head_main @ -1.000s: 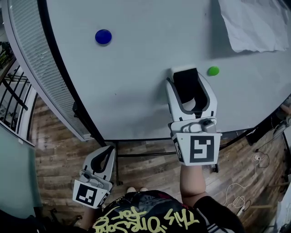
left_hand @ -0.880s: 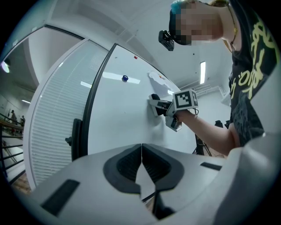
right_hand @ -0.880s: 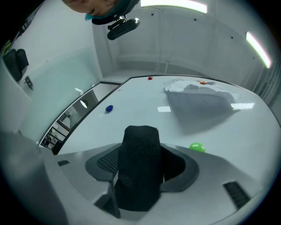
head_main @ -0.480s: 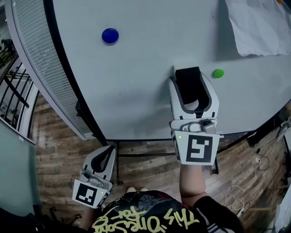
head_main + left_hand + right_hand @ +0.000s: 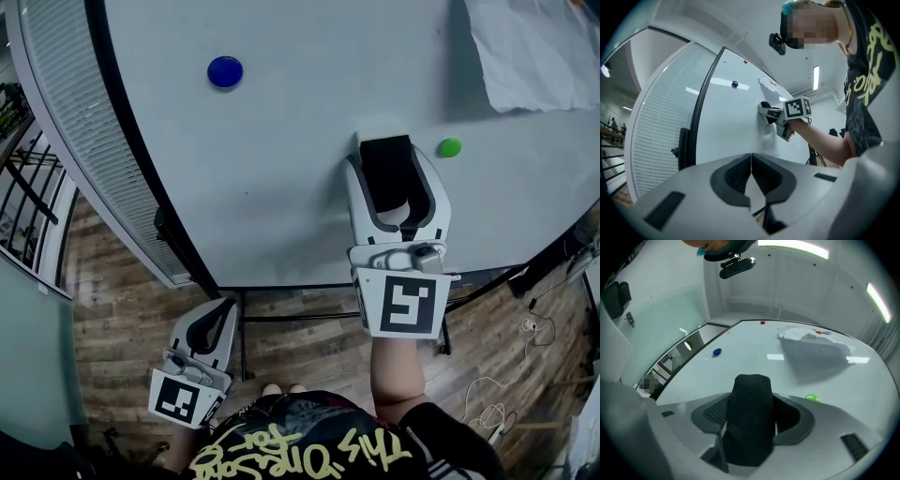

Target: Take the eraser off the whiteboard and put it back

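We are gripping the black, cloth-covered block eraser (image 5: 750,418) with our right gripper (image 5: 392,161). Its two grey jaws are closing on the long sides of the eraser, and the eraser is standing up between them, rising past the jaw tips. In the head view the far end of the eraser is lying at the surface of the large white whiteboard (image 5: 281,178). In the left gripper view it is also looking pressed to the board, so the eraser seems to be touching it.

Just beside the right jaw a small round green magnet (image 5: 450,147) is sitting on the board, apart from the gripper. Further up, a crumpled white paper sheet (image 5: 525,56) is hanging on the board, and a round blue magnet (image 5: 225,71) is sitting well apart on the other side.

Our left gripper (image 5: 217,314) is hanging low, away from the board, over the brown wooden floor (image 5: 122,309). Its jaws are resting together with nothing between them. It is pointing toward the black frame (image 5: 141,159) at the board's edge, and a white slatted panel (image 5: 66,131) is standing beside this frame.
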{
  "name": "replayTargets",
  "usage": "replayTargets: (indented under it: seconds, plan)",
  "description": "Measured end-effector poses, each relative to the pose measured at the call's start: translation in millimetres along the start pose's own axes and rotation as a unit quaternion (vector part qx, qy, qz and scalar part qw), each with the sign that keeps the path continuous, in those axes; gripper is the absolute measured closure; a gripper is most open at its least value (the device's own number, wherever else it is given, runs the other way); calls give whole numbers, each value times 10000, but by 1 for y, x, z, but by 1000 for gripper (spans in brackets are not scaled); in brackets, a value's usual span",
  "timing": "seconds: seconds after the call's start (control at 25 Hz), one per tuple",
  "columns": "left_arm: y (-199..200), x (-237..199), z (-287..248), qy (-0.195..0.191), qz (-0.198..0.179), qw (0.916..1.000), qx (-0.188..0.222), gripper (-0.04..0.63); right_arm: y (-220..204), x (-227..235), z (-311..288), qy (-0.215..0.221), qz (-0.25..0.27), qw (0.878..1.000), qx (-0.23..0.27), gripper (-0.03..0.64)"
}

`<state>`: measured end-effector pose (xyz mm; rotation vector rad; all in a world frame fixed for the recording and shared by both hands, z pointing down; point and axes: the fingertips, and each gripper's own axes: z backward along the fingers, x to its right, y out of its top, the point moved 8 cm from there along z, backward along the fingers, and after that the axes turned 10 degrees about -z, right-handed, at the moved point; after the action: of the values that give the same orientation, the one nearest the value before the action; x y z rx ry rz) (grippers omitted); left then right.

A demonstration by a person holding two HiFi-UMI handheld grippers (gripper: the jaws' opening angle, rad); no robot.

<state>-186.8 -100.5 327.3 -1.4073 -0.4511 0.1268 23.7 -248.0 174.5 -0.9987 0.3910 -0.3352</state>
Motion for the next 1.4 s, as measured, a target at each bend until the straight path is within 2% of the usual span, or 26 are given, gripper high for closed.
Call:
replayTargets:
  seconds: [0.32, 0.48, 0.6, 0.72, 0.8, 0.96, 1.08, 1.2, 1.4]
  plan:
    - [-3, -2, 2, -59, 17, 10000, -10, 588, -3, 0, 5, -89, 138, 9998, -151, 357]
    - [-2, -2, 3, -93, 36, 9999, -11, 588, -1, -1, 9, -204, 3, 9998, -64, 357]
    - [-3, -3, 4, -140, 60, 9999, -27, 588, -3, 0, 15, -219, 198, 9993, -228, 357]
    - [-5, -4, 3, -221, 60, 9997, -33, 588, -11, 0, 23, -295, 285, 9973, -601, 357]
    - [-5, -3, 4, -265, 65, 9996, -34, 588, -10, -1, 27, -213, 352, 9979, -508, 357]
    - [-5, -2, 5, -416, 31, 9991, -19, 588, -2, -6, 35, -325, 4, 9993, -182, 357]
    - [-5, -4, 3, -507, 22, 9987, -11, 588, -4, -9, 41, -347, -88, 9991, -240, 357]
    - [-6, -5, 3, -595, -14, 9982, 26, 588, -7, -8, 52, -188, 22, 9992, -356, 357]
    - [-6, -4, 3, -709, -28, 9974, 96, 588, -10, -10, 71, -211, -217, 9988, -386, 358]
